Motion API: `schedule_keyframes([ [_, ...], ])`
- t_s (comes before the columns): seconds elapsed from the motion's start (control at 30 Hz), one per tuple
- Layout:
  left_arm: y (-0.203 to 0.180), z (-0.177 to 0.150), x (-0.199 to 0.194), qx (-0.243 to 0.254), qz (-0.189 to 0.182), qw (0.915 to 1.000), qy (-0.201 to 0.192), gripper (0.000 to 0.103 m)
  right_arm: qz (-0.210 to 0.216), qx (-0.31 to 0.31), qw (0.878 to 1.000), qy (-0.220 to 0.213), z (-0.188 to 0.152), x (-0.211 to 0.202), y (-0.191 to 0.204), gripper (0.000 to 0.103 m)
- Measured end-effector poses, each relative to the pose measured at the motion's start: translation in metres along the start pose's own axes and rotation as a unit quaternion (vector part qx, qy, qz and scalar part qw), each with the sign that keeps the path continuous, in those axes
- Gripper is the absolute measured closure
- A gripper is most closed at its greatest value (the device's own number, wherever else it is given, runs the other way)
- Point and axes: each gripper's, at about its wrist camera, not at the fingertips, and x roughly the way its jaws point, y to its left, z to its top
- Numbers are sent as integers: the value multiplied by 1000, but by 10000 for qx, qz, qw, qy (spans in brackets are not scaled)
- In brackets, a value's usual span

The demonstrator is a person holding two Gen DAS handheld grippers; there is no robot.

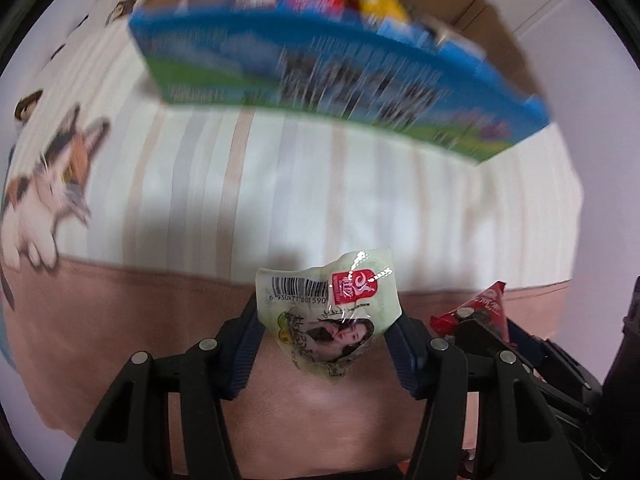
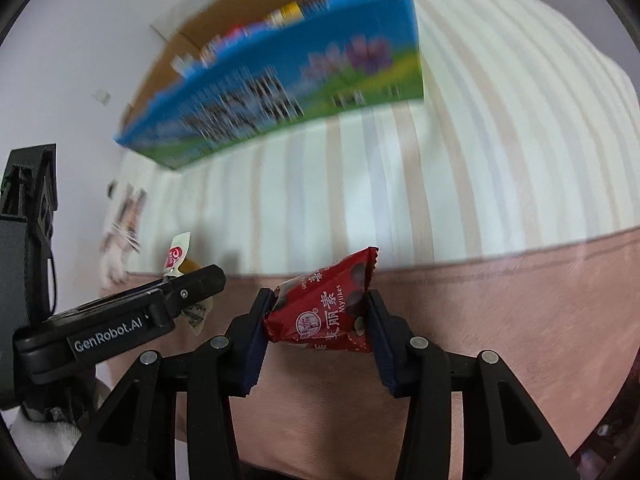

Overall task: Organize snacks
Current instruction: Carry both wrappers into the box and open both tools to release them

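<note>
My left gripper (image 1: 326, 320) is shut on a pale green snack packet (image 1: 328, 312) with a barcode and a woman's face, held above the pink and striped cloth. My right gripper (image 2: 320, 312) is shut on a red snack packet (image 2: 324, 308), also above the cloth. The two grippers are side by side: the red packet (image 1: 480, 308) shows at the right of the left wrist view, and the left gripper (image 2: 176, 292) with the green packet (image 2: 178, 256) shows at the left of the right wrist view. A blue and green box (image 1: 320, 80) holding several snacks stands ahead, blurred.
A brown cardboard box (image 1: 480, 12) stands behind the blue box. The striped cloth (image 1: 320, 200) has cat pictures (image 1: 52, 184) on its left part. A white wall lies beyond the cloth's right edge in the left wrist view.
</note>
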Motion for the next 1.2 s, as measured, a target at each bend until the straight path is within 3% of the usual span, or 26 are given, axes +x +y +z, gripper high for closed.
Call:
schedule_keyframes([
  [0.2, -10, 52, -56, 34, -383, 9986, -361, 48, 434, 40, 9983, -391, 49, -43, 13, 55],
  [0.37, -20, 109, -73, 65, -458, 9974, -558, 48, 613, -6, 9962, -620, 109, -56, 25, 55],
  [0.5, -19, 159, -63, 160, -369, 9984, -410, 48, 599, -16, 9962, -627, 163, -46, 31, 55],
  [0.63, -14, 208, -37, 181, -116, 9996, -169, 48, 395, -12, 9987, -329, 221, -17, 29, 55],
  [0.87, 11, 259, 9, 136, 215, 9989, 383, 46, 5, -74, 9994, 346, 272, 37, 24, 55],
  [0.93, 19, 267, 25, 107, 338, 9967, 729, 46, -107, -90, 9981, 606, 278, 50, 22, 52],
  [1.0, 26, 270, 42, 27, 313, 9945, 996, 46, -151, 33, 9961, 867, 281, 64, 18, 26],
  [1.07, 32, 272, 53, -62, 318, 9932, 1117, 46, -298, -9, 9953, 917, 283, 71, 18, 21],
  [1.2, 36, 270, 58, 3, 444, 9934, 1057, 19, -411, -86, 9949, 913, 281, 76, 26, 9],
])
